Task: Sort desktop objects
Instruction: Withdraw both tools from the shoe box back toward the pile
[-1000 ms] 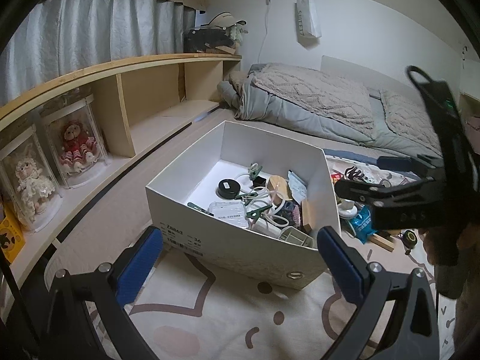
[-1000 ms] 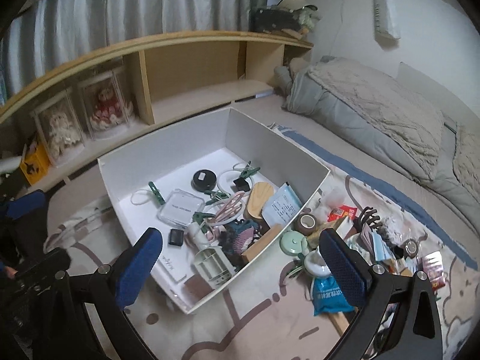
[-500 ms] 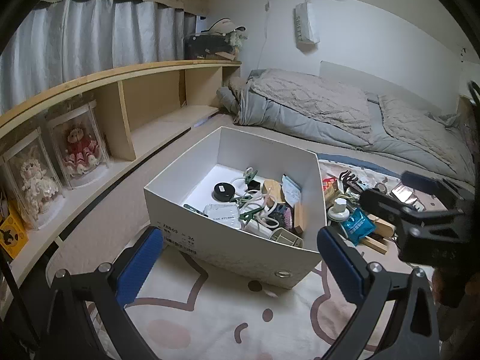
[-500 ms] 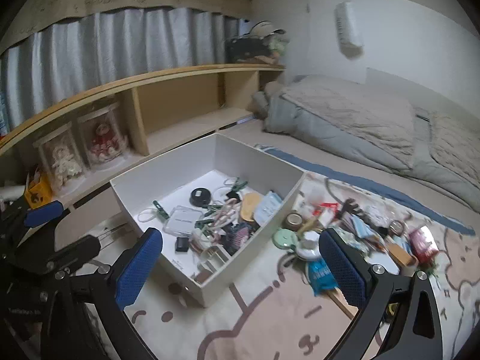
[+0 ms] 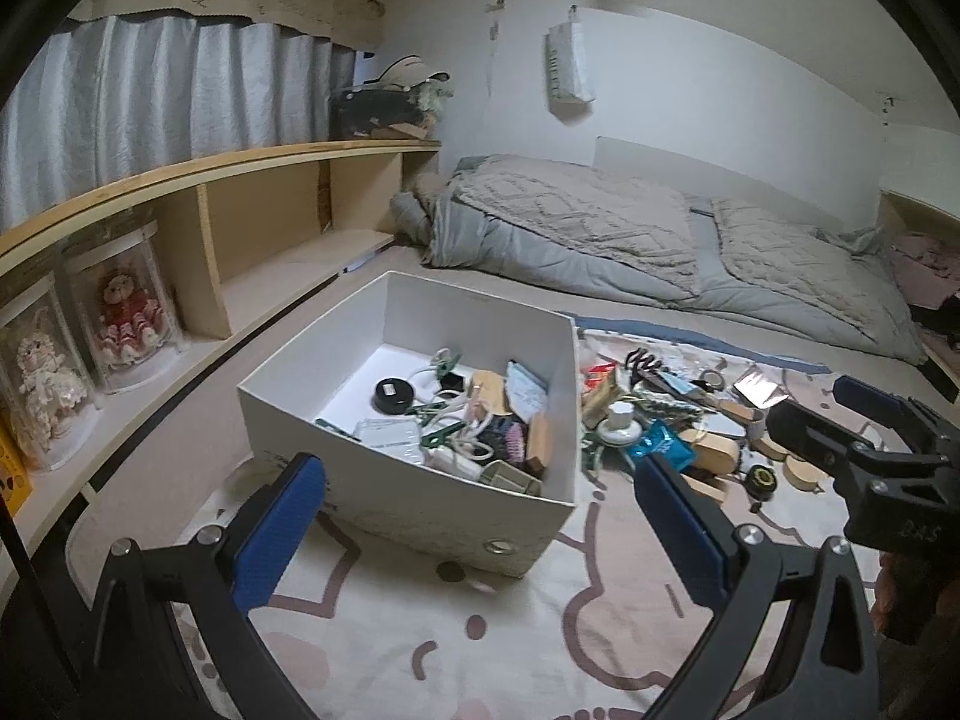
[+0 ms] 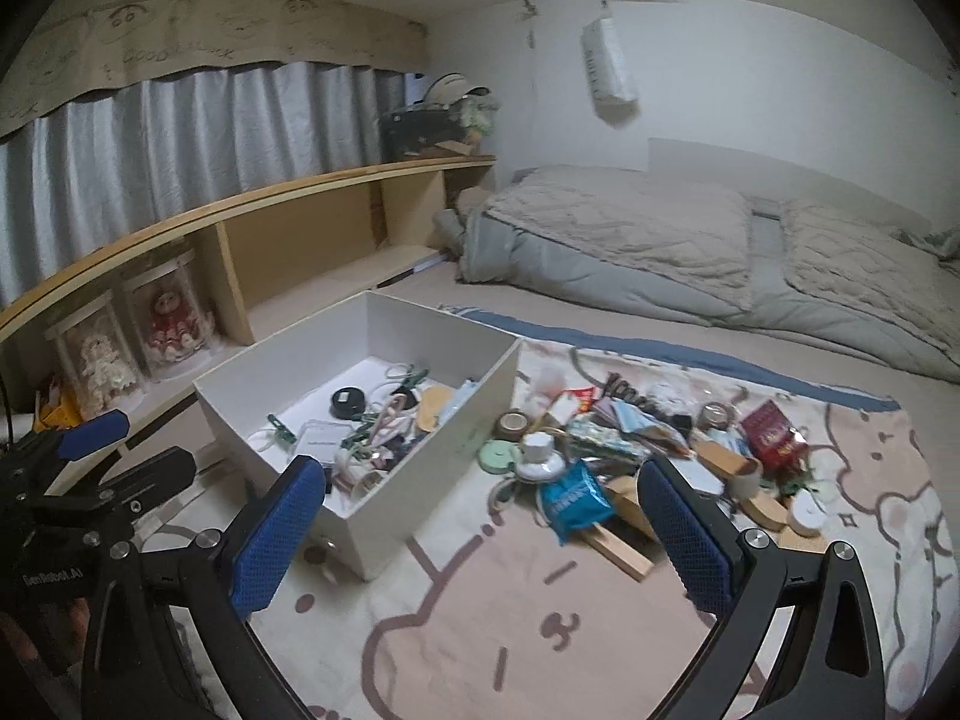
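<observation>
A white storage box sits at the centre of the left wrist view, on a cream blanket with pink cartoon outlines. Inside it lie a black round case, green clothes pegs, a clear flat case and other small items heaped toward its right side. Just right of the box a pile of loose objects is spread over the blanket: a blue snack packet, a white knob-topped lid, a green round lid, a roll of tape, a red packet and wooden blocks.

The left gripper hangs low in the frame before the box's near wall, its blue pads spread wide apart and empty. The right gripper hovers in the lower centre of its own view, between the box and the pile, its blue pads likewise wide apart and holding nothing. Each gripper appears at the edge of the other's view.

A wooden shelf with two dolls in clear cases runs along the left, and a bed with grey quilts fills the upper right.
</observation>
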Motion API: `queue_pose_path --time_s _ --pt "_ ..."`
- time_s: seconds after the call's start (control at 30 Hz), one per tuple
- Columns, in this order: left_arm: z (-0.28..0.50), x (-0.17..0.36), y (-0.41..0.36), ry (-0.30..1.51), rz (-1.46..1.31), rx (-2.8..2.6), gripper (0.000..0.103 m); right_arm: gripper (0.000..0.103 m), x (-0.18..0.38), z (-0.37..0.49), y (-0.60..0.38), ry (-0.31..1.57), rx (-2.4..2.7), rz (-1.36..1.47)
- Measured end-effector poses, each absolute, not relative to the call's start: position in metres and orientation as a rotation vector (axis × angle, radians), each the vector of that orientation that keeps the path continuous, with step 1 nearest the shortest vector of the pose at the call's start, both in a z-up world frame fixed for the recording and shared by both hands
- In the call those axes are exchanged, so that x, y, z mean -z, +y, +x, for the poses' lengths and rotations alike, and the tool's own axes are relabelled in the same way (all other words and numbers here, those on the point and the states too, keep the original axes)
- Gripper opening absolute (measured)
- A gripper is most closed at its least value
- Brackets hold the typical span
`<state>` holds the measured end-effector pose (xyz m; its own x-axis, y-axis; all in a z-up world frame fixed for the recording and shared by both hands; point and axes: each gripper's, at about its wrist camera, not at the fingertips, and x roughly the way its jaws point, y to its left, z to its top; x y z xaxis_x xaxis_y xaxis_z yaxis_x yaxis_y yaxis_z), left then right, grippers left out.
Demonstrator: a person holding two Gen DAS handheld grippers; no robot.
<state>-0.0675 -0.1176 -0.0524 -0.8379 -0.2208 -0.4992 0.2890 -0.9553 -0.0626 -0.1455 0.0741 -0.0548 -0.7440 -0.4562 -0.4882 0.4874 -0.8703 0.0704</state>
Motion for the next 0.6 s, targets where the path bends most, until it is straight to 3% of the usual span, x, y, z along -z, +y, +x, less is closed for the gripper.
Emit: queue_pose_path --time_s 0.6 --pt "-0.091 0.05 -0.079 0.179 0.709 2.892 0.103 0.103 0.055 -0.14 0.15 0.067 2.738 0.694"
